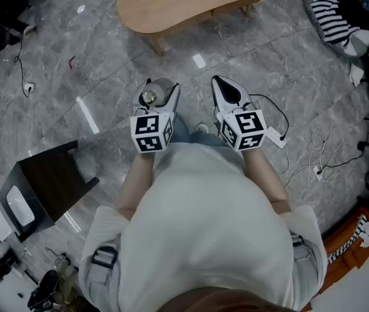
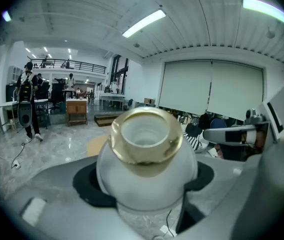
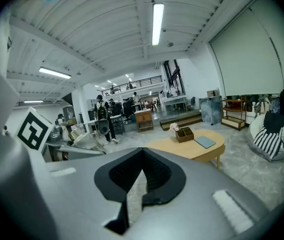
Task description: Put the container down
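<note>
The head camera is looking steeply down at the floor [image 1: 74,77], with the wooden surface [image 1: 171,5] at twelve o'clock. Both gripper cameras are facing level across the hall, close behind their fingers [image 3: 232,194]. The right one is sharing that surface [image 3: 197,146] at four o'clock.

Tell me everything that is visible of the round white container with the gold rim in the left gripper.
The round white container has a smooth bulging body that looks like frosted glass or plastic and a wide shiny gold collar around its mouth. There is no lid, and the inside looks pale and empty. The left gripper holds it mouth up, one black pad pressing each side of the body, above the grey marble floor. Nothing else touches it.
</note>
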Available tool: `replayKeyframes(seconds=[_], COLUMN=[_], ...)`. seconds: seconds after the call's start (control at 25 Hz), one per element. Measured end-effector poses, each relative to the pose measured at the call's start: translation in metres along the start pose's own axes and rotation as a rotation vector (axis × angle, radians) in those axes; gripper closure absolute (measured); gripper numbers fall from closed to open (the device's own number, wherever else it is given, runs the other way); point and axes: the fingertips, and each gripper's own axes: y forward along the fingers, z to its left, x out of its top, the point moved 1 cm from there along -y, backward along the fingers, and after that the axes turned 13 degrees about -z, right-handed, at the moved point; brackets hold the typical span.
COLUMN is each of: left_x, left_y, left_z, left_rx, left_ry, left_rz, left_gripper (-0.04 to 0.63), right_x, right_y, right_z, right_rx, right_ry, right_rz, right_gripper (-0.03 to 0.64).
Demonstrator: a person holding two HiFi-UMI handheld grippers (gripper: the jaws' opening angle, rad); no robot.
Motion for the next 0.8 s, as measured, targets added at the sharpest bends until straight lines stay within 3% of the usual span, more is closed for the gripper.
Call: replayKeyframes(seconds=[0.28,0.56,0.8], left_x=[0.001,0.005,0.008], left_y=[-0.049,-0.063,-0.065], left_z=[-0.014,-0.009,-0.015], left_rx=[-0.028,-0.033,-0.022], left_ry=[-0.012,-0.014,-0.008], left_rz=[-0.026,-0.051,-0.062], left_gripper=[0.242,0.242,0.242], right_x=[0.002,-0.003,-0.005], right_y=[-0.036,-0.041,-0.047], right_z=[0.032,0.056,0.051], right_rx=[0.008,0.038,0.031], right_ry=[-0.042,-0.058,-0.054], right_rz=[-0.022,-0.016,-0.014], right_gripper=[0.617,0.617,0.616])
